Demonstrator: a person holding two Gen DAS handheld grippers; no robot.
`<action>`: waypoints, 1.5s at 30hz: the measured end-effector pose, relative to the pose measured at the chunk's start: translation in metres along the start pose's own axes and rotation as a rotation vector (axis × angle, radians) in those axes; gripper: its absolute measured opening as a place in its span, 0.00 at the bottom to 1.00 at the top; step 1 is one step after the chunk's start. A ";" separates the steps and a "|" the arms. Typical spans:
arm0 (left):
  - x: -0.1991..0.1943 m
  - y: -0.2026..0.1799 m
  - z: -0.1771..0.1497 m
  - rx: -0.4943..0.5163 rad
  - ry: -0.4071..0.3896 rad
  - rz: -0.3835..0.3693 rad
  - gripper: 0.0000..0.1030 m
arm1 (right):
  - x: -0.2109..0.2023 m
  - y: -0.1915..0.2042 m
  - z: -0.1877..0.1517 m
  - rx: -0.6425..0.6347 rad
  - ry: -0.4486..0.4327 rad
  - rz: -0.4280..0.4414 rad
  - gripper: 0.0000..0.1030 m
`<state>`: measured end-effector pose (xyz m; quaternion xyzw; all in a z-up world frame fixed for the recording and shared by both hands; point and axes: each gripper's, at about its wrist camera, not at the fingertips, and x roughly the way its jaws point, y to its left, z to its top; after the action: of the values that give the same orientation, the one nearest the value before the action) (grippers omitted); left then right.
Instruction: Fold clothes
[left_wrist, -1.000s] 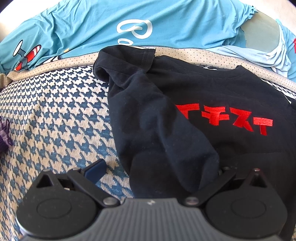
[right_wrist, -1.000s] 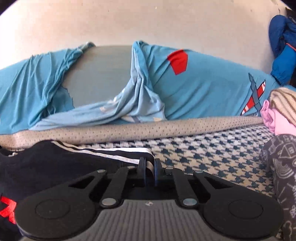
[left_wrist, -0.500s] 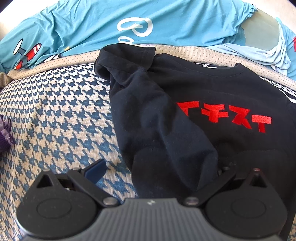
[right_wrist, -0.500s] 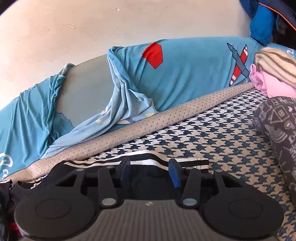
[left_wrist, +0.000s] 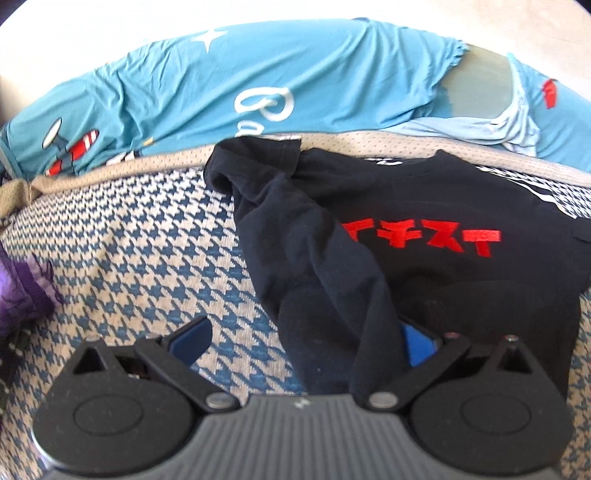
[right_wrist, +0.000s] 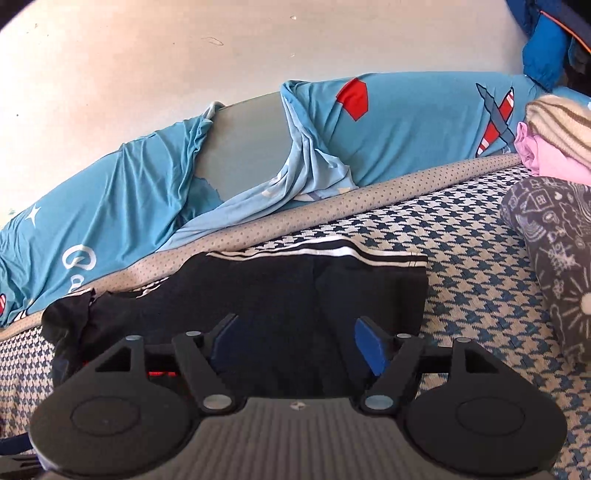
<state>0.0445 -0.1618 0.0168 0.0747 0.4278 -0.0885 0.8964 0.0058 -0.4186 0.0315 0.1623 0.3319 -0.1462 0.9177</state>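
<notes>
Your right hand-held gripper (right_wrist: 299, 343) has just been opening, nothing pinched; your left hand-held gripper (left_wrist: 306, 339) gapes too. The black T-shirt (left_wrist: 424, 266) is limp, so pinch its striped sleeve hem (right_wrist: 332, 254).

Purple cloth (left_wrist: 18, 295): edge cuts it off; I can't identify it.
Black shirt (left_wrist: 424, 240): its hem sits behind my left gripper (left_wrist: 306, 339).

We note the black T-shirt (left_wrist: 424, 206) is matt knit cloth with red stitched lettering. The houndstooth bedcover (left_wrist: 140, 236) looks coarse and woven. The blue sheet (right_wrist: 122, 192) is thin, smooth cloth. Both gripper bodies are matt black plastic.
</notes>
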 end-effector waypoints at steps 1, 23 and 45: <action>-0.005 -0.001 -0.003 0.015 -0.018 0.002 1.00 | -0.006 0.000 -0.004 0.003 0.005 0.007 0.67; -0.071 0.021 -0.092 0.040 -0.069 -0.038 1.00 | -0.081 0.001 -0.108 0.052 0.150 0.036 0.74; -0.045 0.034 -0.124 -0.040 0.031 -0.044 1.00 | -0.073 0.037 -0.156 -0.192 0.162 -0.013 0.86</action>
<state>-0.0690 -0.0984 -0.0230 0.0486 0.4447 -0.0983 0.8889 -0.1221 -0.3120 -0.0270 0.0829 0.4187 -0.1063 0.8981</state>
